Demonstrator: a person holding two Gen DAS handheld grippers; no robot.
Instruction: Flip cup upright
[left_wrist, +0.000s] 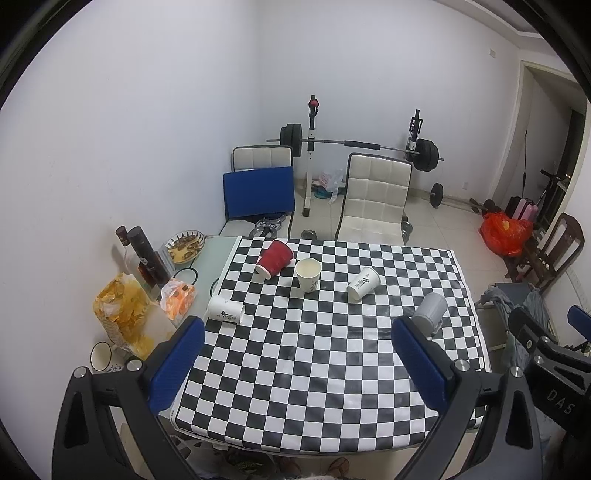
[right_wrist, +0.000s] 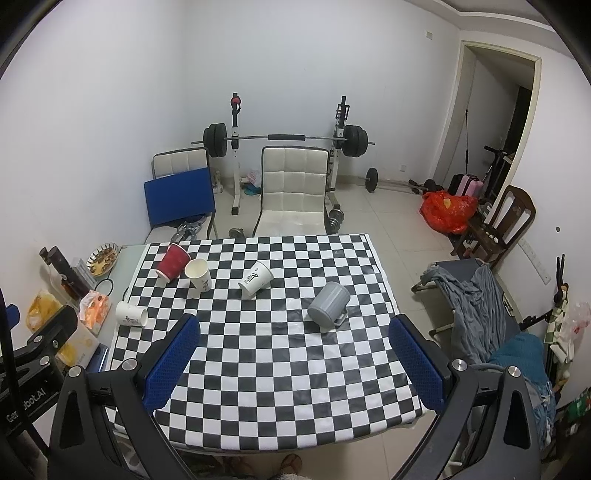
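On the checkered tablecloth (left_wrist: 314, 369) (right_wrist: 277, 369), a red cup (left_wrist: 275, 258) (right_wrist: 173, 262) lies tipped at the far left. A white paper cup (left_wrist: 307, 274) (right_wrist: 198, 274) stands upright beside it. A printed white cup (left_wrist: 363, 283) (right_wrist: 255, 278) lies on its side in the middle. Another white cup (left_wrist: 225, 309) (right_wrist: 131, 314) lies at the left edge. A grey mug (left_wrist: 429, 312) (right_wrist: 328, 304) lies tipped at the right. My left gripper (left_wrist: 297, 354) and right gripper (right_wrist: 295, 354) are open and empty, held above the near part of the table.
Bottles (left_wrist: 147, 254), a snack dish (left_wrist: 185, 245), snack bags (left_wrist: 125, 314) and a bowl (left_wrist: 101, 356) crowd the table's left strip. Two white chairs (left_wrist: 373, 195) and a barbell rack (left_wrist: 354, 146) stand behind the table. A cot with clothes (right_wrist: 476, 295) is at the right.
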